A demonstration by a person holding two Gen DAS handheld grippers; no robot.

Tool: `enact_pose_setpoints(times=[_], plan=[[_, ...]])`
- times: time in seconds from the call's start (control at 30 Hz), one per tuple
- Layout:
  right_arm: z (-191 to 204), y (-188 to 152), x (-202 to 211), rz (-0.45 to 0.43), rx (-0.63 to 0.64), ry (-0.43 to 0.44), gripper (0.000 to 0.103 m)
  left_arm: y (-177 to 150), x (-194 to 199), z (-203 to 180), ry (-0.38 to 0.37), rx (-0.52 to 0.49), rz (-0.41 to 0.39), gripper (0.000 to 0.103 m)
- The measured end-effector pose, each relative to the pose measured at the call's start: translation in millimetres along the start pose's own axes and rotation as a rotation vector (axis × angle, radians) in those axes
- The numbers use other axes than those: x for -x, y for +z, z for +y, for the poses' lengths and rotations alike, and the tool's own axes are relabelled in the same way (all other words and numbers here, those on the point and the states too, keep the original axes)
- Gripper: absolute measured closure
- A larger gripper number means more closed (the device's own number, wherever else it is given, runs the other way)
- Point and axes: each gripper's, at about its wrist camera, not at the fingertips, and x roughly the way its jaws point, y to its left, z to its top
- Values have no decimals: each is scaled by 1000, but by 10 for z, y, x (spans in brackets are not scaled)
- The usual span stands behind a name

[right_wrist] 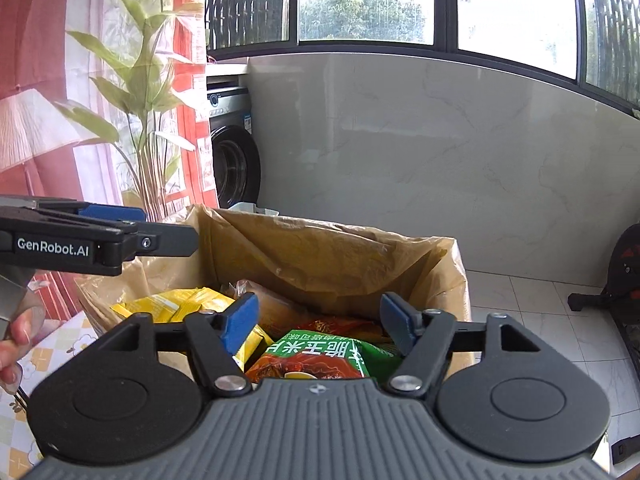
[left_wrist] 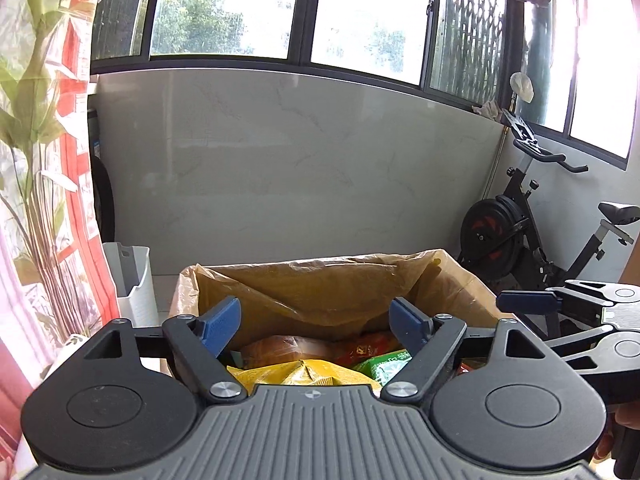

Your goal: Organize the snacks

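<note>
- the snacks lie in a box lined with a tan plastic bag [right_wrist: 328, 256], just below and ahead of both claws.
- a green snack packet [right_wrist: 320, 356] with a red-brown picture lies directly under the right claw [right_wrist: 319, 322], between its two blue fingertips but clear of them.
- a yellow packet [left_wrist: 296, 372] lies under the left claw [left_wrist: 316, 324]; ahead of it are a brown wrapped packet [left_wrist: 280, 346] and a red packet [left_wrist: 368, 350].
- the left claw stands wide open with nothing between its fingers [left_wrist: 222, 326].
- the right claw is likewise spread wide and grips nothing; its pads [right_wrist: 240, 322] hang above the packets.
- in the right wrist view the left claw shows from the side at the left, over the box's near corner, with a person's hand [right_wrist: 18, 344] behind it.
- beyond the box are a pale marble-look wall [left_wrist: 320, 168] and dark-framed windows [left_wrist: 360, 16].
- left of the claws hangs a red and white curtain [right_wrist: 80, 80] with a washing machine [right_wrist: 232, 152] behind it; an exercise bike [left_wrist: 528, 220] stands to the right.
</note>
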Motion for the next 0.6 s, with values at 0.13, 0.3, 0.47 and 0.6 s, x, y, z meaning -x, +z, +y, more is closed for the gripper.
enact_pose_setpoints(times=[0.13,0.3,0.47,0.6], plan=[[75,46,354,-41,-38,-23,12,58,351,-60,65,-7,-57,13],[254,41,786,-104,-29,-116,2,135,775,-219,163,-63,-101,9],[387,15,1184,-138,-70,-120,0,107,1292,-370,190,-95,-165,9],[549,-32,1511,-176,-90,-118,0,16,1670,-351,156,-17,-177,9]])
